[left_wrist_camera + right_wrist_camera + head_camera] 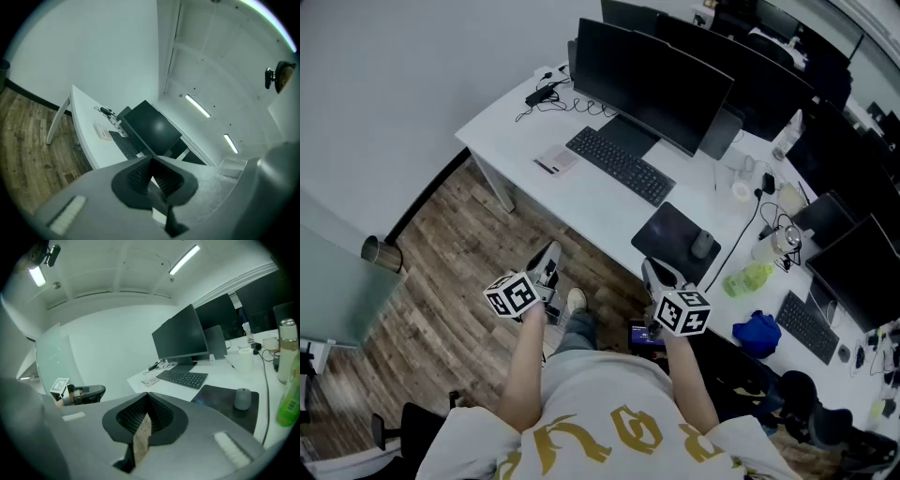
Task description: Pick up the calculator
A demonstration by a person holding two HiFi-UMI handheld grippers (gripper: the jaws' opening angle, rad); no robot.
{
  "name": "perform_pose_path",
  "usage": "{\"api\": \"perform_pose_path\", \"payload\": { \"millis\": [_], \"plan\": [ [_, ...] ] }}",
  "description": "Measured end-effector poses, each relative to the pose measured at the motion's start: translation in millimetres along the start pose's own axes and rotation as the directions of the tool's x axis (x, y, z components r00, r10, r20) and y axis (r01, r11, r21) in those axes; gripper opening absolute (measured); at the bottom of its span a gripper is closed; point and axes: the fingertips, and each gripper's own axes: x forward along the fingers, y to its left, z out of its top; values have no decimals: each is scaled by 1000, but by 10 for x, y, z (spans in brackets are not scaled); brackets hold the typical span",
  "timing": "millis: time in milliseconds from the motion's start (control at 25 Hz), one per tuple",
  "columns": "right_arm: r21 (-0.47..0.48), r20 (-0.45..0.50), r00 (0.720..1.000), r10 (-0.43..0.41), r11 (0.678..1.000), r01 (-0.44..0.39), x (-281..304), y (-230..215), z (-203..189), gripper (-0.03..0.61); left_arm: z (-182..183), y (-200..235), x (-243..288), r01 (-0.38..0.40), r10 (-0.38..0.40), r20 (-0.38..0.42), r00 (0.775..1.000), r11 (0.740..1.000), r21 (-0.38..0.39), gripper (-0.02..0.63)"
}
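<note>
The calculator (556,160) is a small pale, flat device lying on the white desk (511,127), just left of the black keyboard (620,165). It also shows far off in the left gripper view as the calculator (101,131) and in the right gripper view as the calculator (151,380). My left gripper (551,251) hangs over the wooden floor in front of the desk, well short of the calculator, jaws closed together and empty. My right gripper (652,270) is held near the desk's front edge by the mouse pad, also shut on nothing.
A large monitor (652,84) stands behind the keyboard. A mouse (702,246) lies on a dark pad (670,234). Cables and a power brick (542,95) lie at the desk's far left corner. A green bottle (748,278) and blue cloth (757,334) are to the right.
</note>
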Motion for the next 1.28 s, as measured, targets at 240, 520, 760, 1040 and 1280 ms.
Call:
{"api": "perform_pose_path", "payload": {
  "millis": [240, 520, 760, 1040, 1280],
  "plan": [
    [-83, -20, 1000, -14, 996, 12, -89, 123, -72, 23, 1, -41, -151, -7, 7, -4, 1000, 1000, 12, 0],
    [-23, -1, 999, -47, 999, 47, -3, 137, -98, 25, 58, 63, -199, -91, 99, -54, 994, 985, 147, 7],
    [-8, -22, 997, -73, 997, 73, 371, 162, -95, 25, 241, 432, -38, -116, 130, -82, 988, 981, 154, 81],
    [5, -24, 986, -167, 986, 167, 1126, 158, 170, 25, 747, 1134, 544, -98, 108, -121, 987, 991, 87, 96],
    [7, -51, 970, -238, 971, 239, 1789, 241, 309, 25, 1131, 1750, 978, -87, 92, -169, 981, 996, 35, 98]
  ]
}}
